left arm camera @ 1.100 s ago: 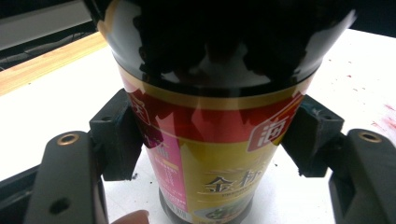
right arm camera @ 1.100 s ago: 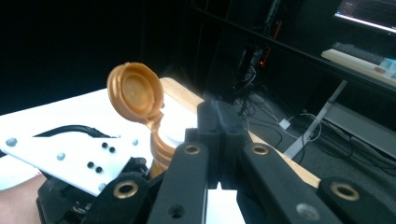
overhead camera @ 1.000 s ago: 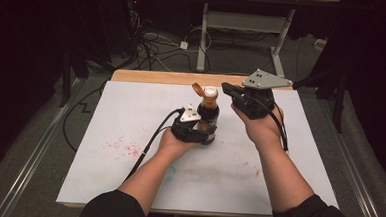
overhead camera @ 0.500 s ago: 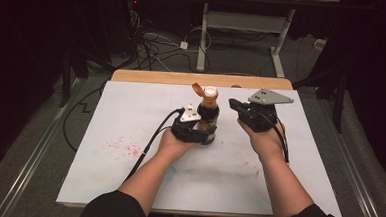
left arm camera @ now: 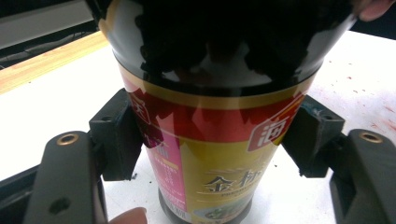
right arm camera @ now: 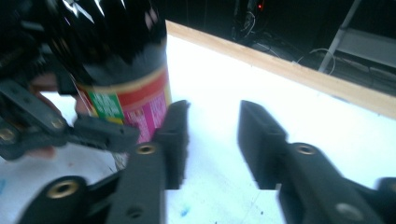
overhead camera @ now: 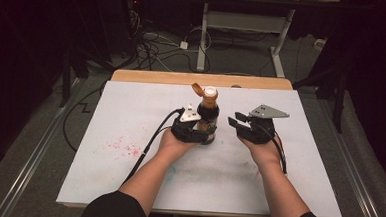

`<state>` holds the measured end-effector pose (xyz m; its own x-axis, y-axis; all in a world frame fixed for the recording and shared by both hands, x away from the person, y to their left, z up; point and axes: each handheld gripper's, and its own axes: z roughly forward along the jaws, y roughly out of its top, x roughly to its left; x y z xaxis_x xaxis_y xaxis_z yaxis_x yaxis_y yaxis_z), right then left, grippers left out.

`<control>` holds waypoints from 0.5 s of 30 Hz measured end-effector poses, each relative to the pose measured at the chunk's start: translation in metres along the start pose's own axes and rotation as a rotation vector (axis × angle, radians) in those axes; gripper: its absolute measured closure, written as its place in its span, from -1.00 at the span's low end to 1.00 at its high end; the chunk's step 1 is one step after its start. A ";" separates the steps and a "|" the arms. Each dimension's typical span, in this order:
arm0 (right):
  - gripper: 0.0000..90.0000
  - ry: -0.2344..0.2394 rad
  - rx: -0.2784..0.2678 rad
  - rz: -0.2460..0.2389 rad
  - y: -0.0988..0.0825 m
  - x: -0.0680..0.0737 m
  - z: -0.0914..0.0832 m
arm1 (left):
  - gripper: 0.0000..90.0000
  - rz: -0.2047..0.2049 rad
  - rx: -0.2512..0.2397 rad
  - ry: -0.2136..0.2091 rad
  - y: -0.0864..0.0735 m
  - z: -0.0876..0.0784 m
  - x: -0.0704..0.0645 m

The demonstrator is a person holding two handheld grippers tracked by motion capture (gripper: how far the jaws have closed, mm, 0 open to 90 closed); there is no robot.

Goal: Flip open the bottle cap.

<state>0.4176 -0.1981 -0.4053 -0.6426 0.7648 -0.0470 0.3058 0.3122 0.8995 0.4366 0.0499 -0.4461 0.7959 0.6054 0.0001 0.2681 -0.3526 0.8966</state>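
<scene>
Nearest the person, two forearms in dark sleeves reach forward over the white table (overhead camera: 276, 193), which carries faint red and blue stains. The left claw (left arm camera: 210, 135) is clenched on a dark sauce bottle (overhead camera: 208, 120), its pads (left arm camera: 116, 135) pressed against both sides of the red and gold label, low on the body. The bottle stands upright near the table's centre, base on the surface. Its orange cap (overhead camera: 197, 89) is flipped back on its hinge, the mouth exposed. The right claw (overhead camera: 236, 120) sits just beside the bottle on the person's right, released, jaws apart and holding nothing. Beyond the table's wooden far edge, cables lie on the floor (overhead camera: 159, 46).
</scene>
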 end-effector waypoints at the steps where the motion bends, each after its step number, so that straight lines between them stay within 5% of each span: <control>1: 0.24 -0.003 0.005 0.006 -0.003 0.000 0.001 | -0.37 -0.001 0.000 0.000 0.000 0.000 0.000; 15: -1.00 0.001 -0.004 0.050 -0.032 -0.003 0.010 | -0.40 -0.007 0.000 -0.006 0.000 0.000 0.001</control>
<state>0.4171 -0.2048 -0.4388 -0.6274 0.7787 -0.0011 0.3349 0.2711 0.9024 0.4370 0.0504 -0.4459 0.7974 0.6034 -0.0090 0.2738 -0.3485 0.8964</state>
